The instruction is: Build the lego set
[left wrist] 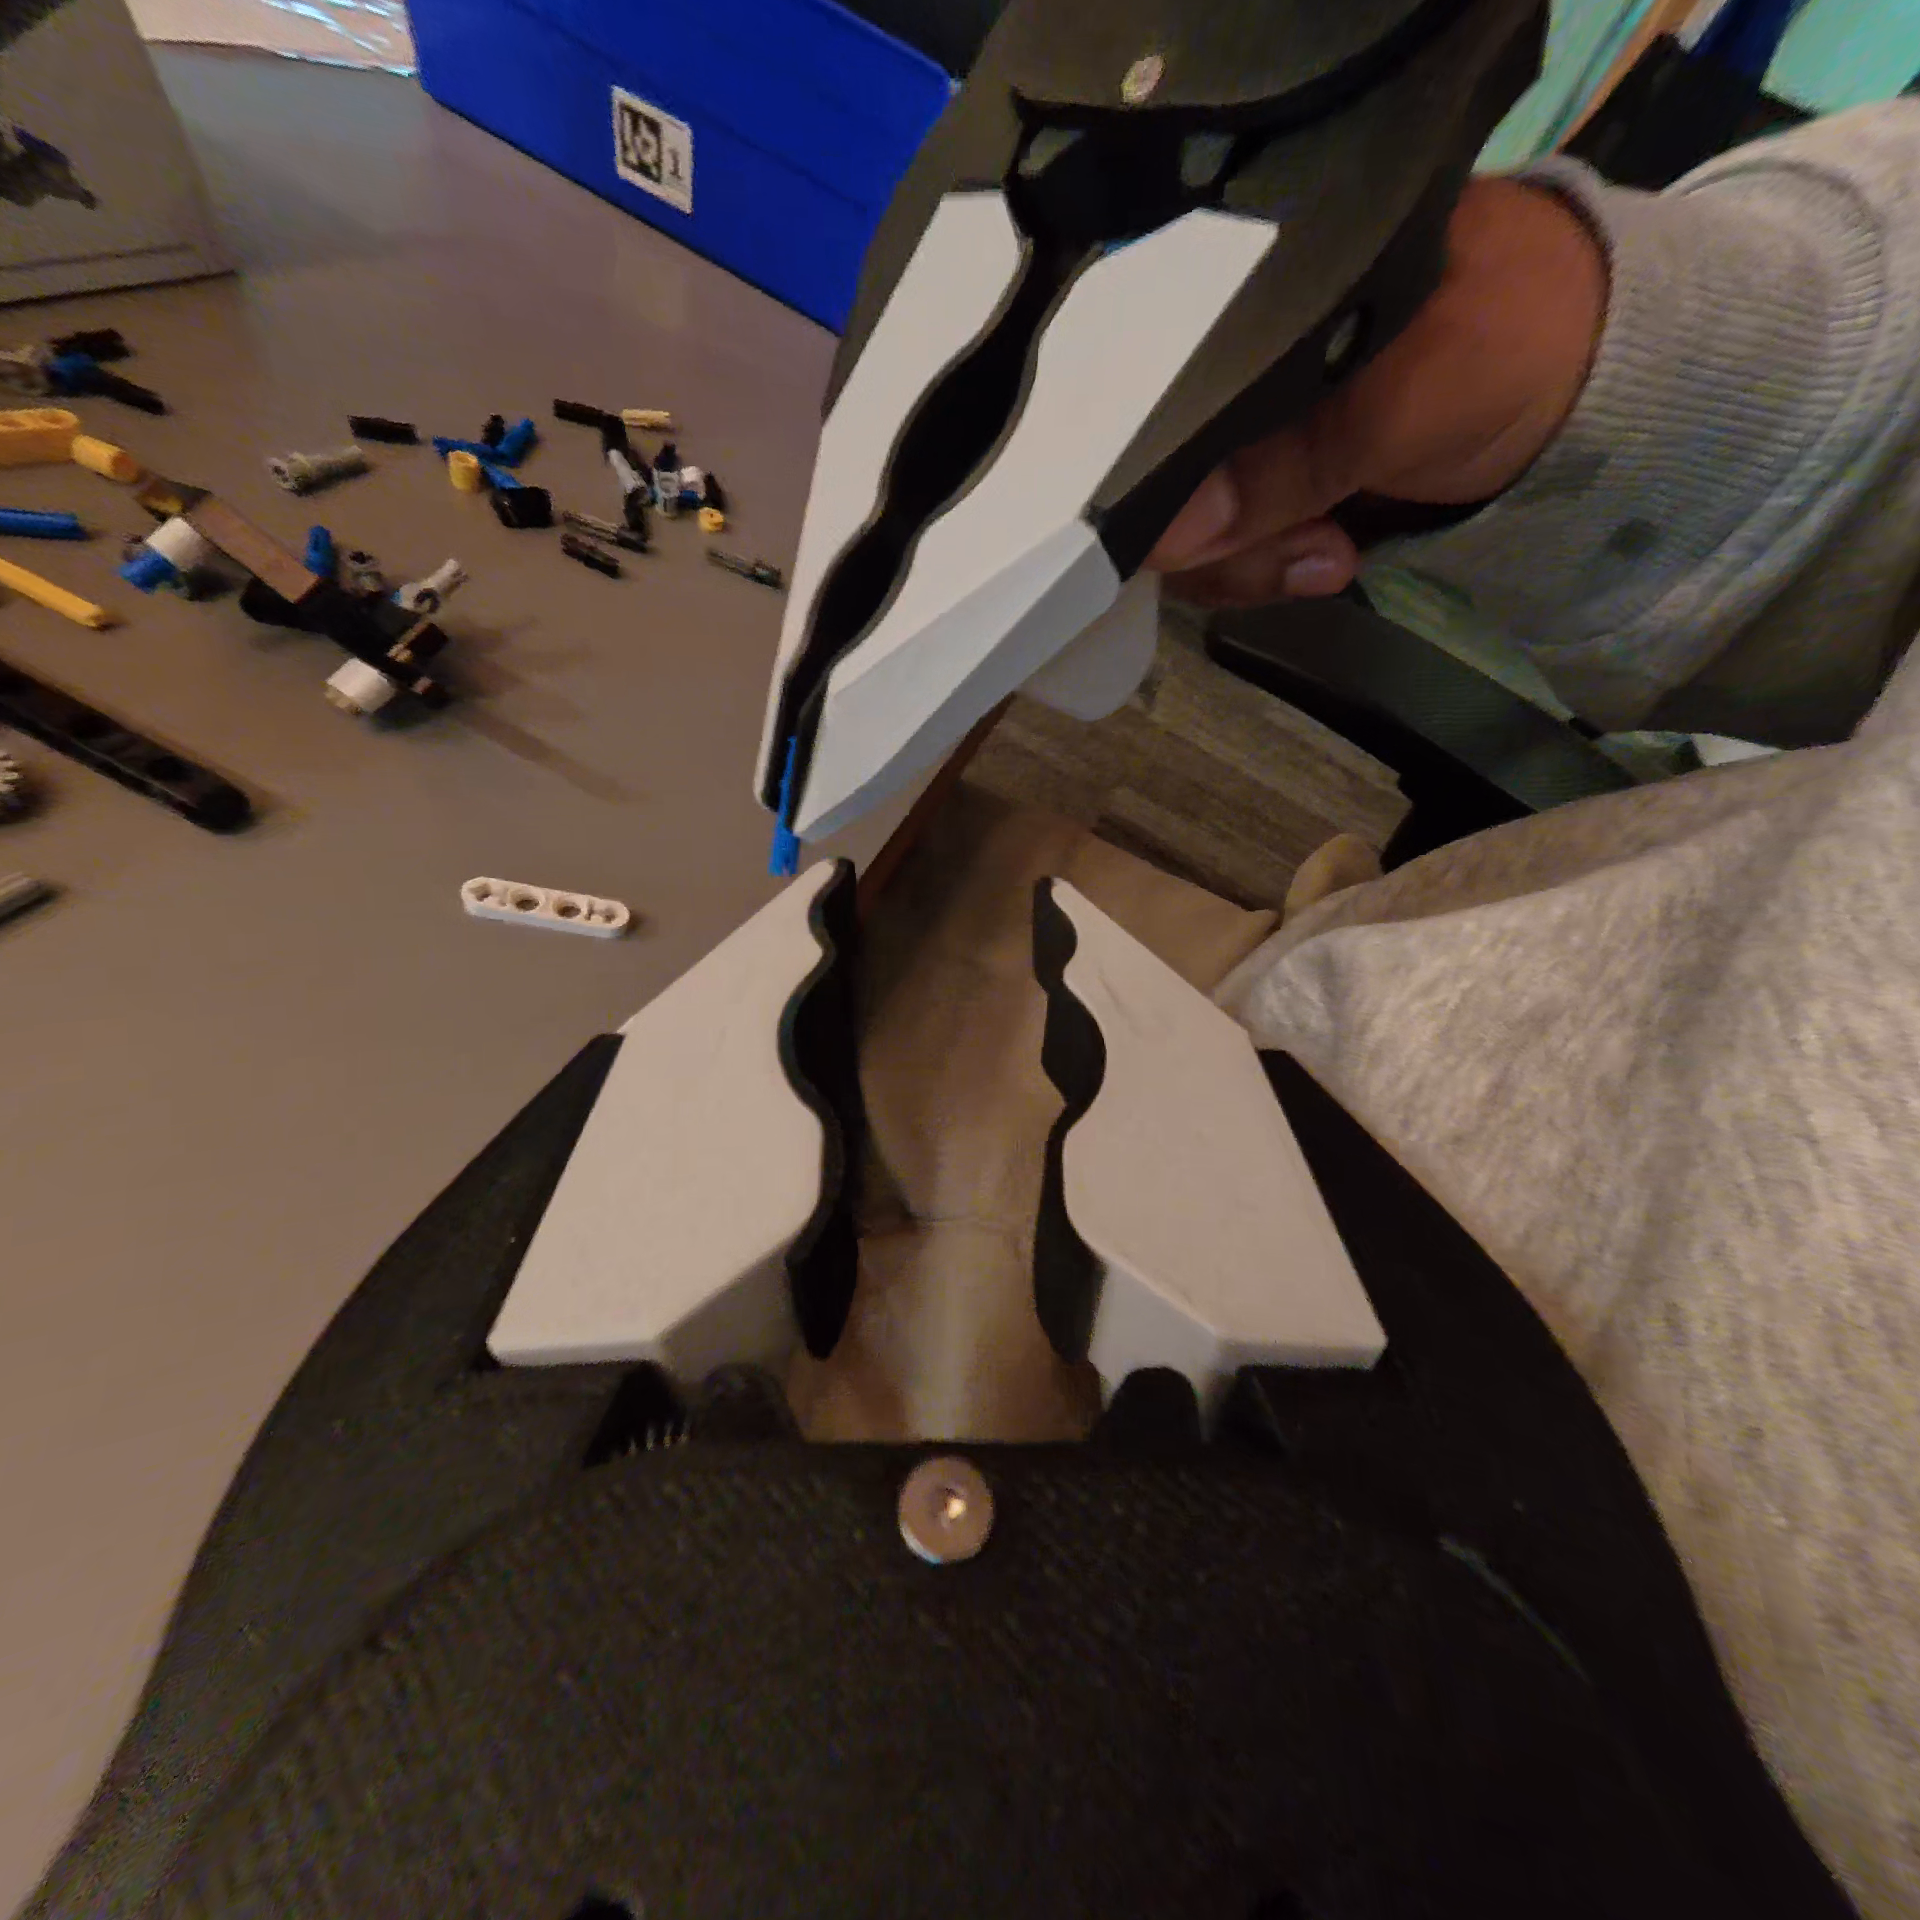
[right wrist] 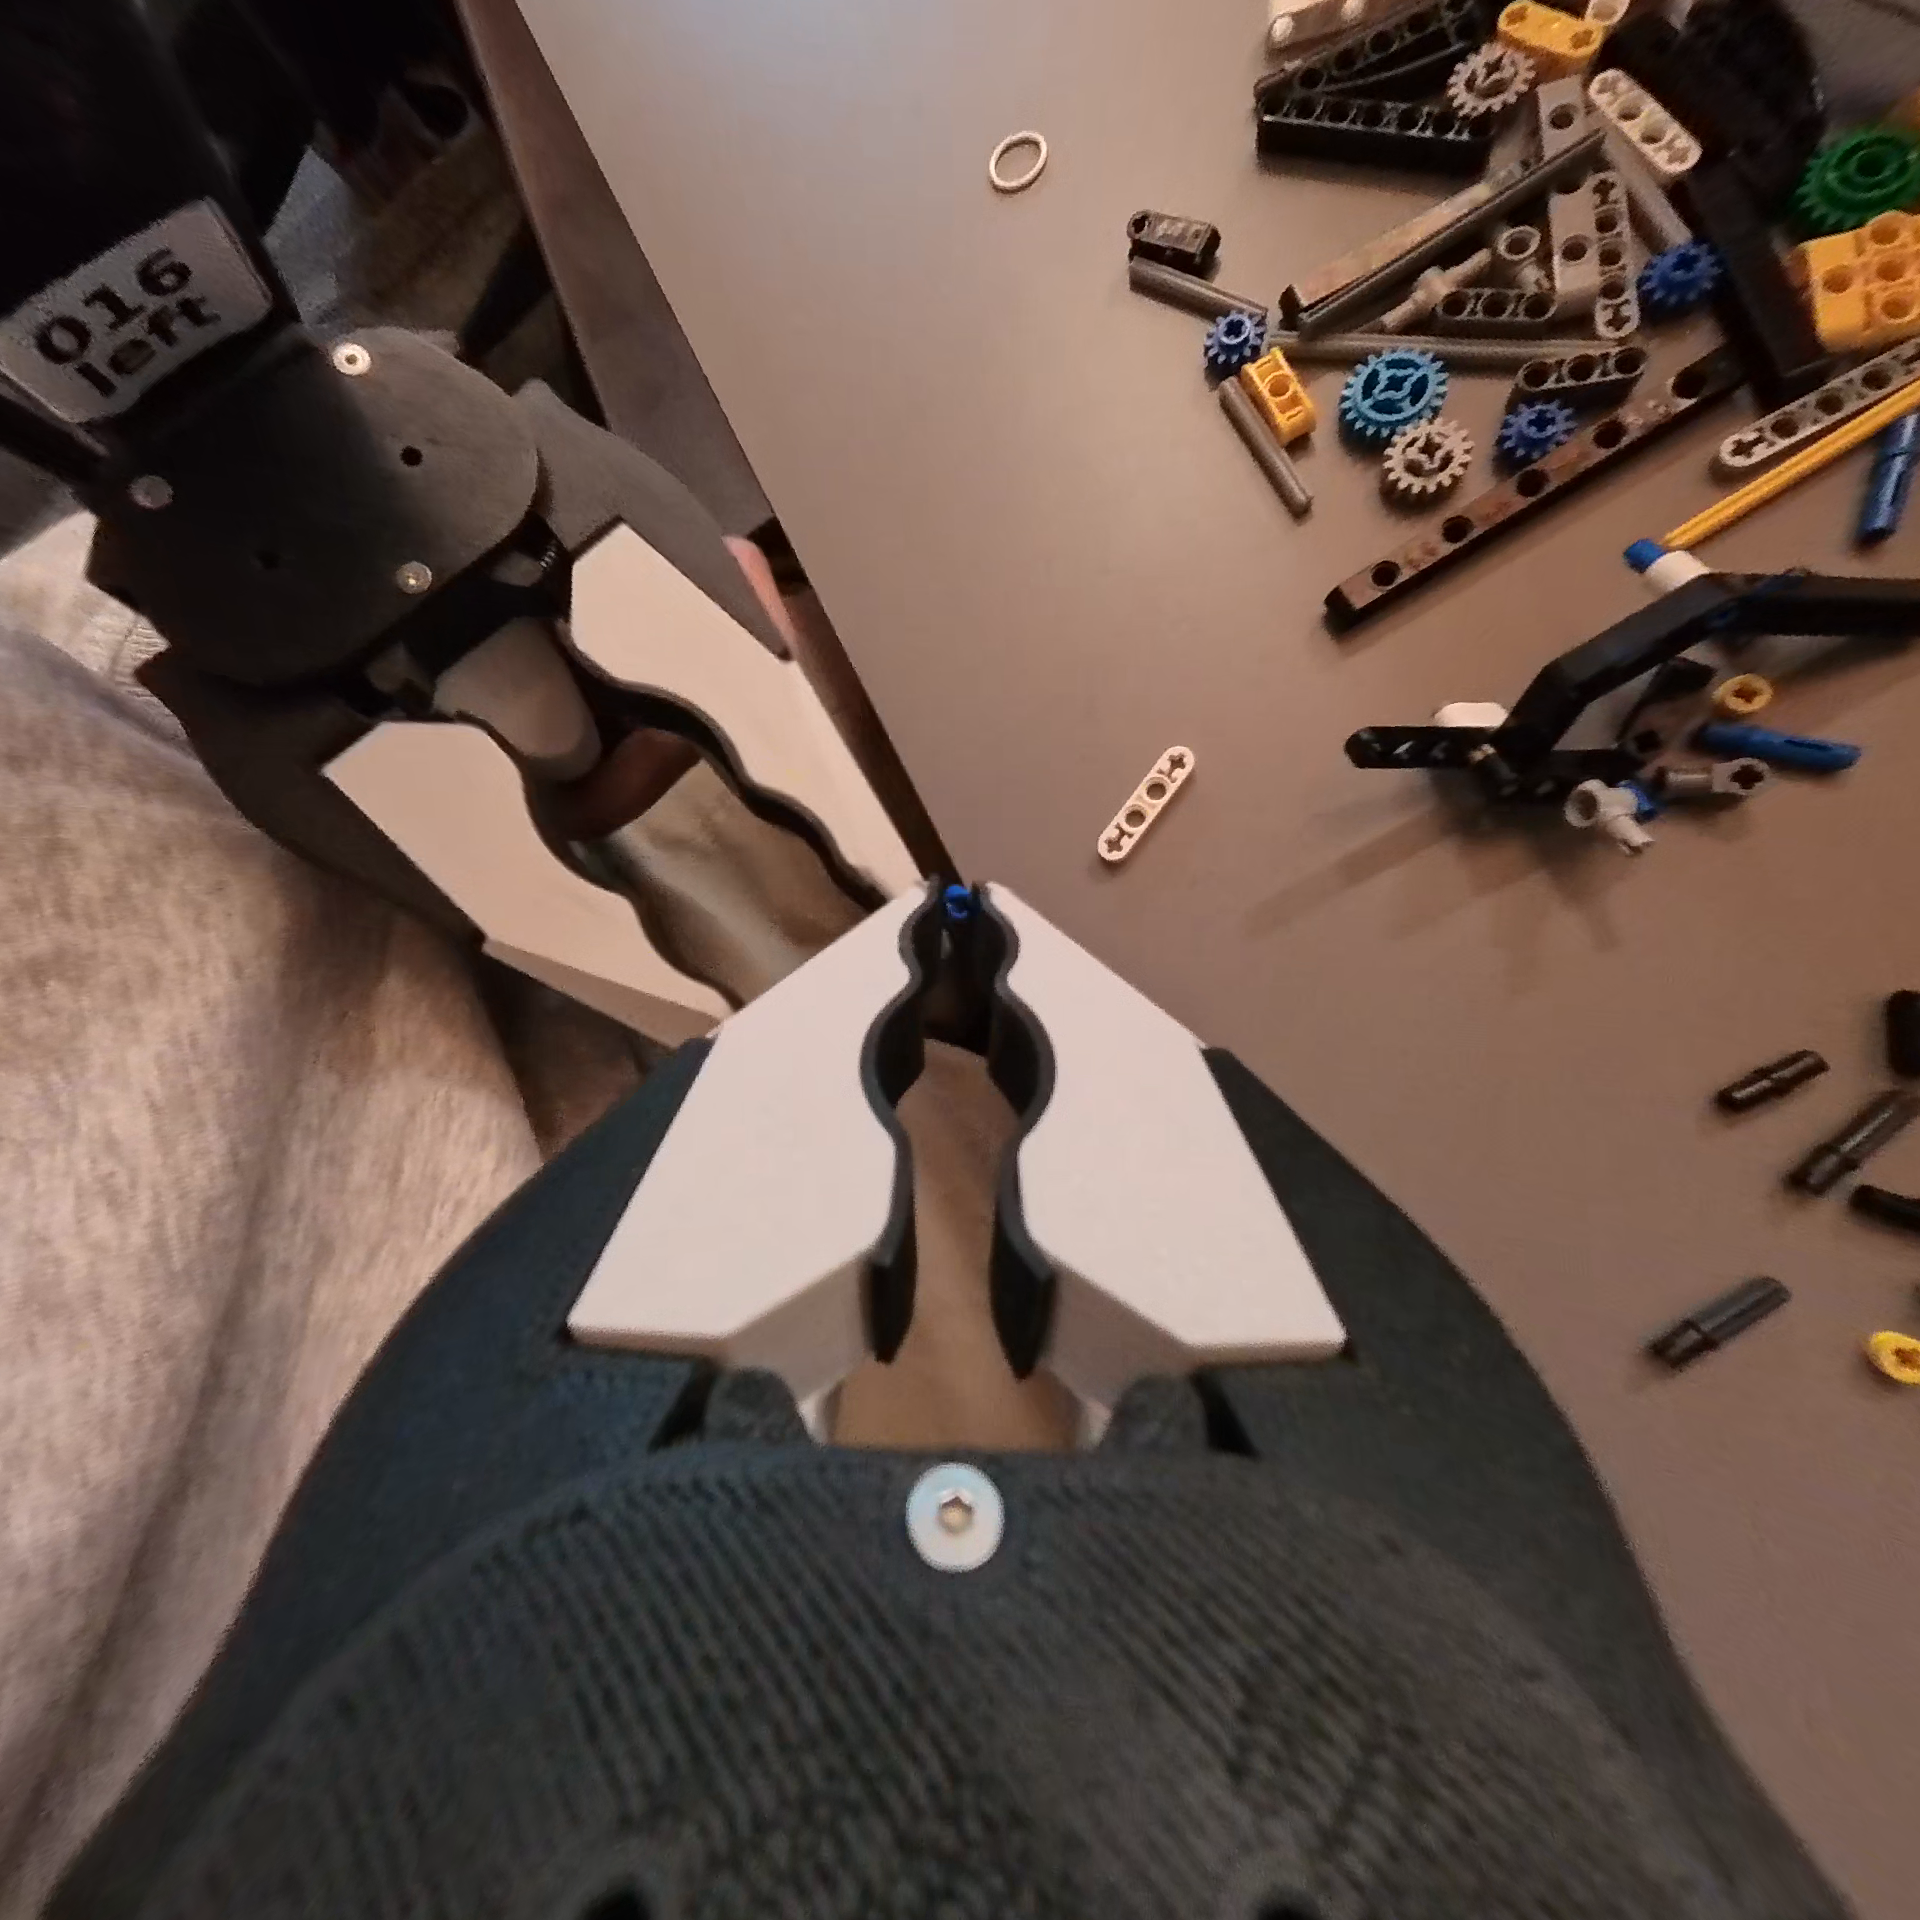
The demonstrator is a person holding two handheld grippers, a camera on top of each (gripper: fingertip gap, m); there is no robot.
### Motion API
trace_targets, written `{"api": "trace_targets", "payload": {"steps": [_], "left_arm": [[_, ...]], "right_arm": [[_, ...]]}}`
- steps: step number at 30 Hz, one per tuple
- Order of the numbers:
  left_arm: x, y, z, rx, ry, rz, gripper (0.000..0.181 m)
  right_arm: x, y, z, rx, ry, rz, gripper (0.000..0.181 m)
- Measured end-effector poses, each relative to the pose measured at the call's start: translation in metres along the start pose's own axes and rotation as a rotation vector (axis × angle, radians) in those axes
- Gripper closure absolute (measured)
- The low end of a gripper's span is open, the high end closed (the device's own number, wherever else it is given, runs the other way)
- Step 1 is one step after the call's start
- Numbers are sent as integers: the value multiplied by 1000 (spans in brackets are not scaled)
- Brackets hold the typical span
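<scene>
The right gripper has its jaws clenched on a small blue pin, a thin bright-blue peg that pokes just past the tips, held over the tabletop edge. The left gripper hangs just beside it with jaws released and nothing between them. Near the pin, a white four-hole flat beam lies alone on the tabletop. Farther off sits a black partly built frame, with gears, beams and axles scattered around it.
</scene>
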State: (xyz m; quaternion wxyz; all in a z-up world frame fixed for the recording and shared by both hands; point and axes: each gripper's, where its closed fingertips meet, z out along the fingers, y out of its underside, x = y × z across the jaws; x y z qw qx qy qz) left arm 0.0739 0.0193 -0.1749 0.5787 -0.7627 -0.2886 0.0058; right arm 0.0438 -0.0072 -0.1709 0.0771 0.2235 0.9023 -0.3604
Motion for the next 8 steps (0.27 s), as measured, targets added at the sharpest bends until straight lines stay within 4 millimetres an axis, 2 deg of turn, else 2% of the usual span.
{"api": "trace_targets", "payload": {"steps": [8], "left_arm": [[-26,-11,-16,75,-50,-150,158]], "right_arm": [[11,-4,1,-5,67,-36,179]]}}
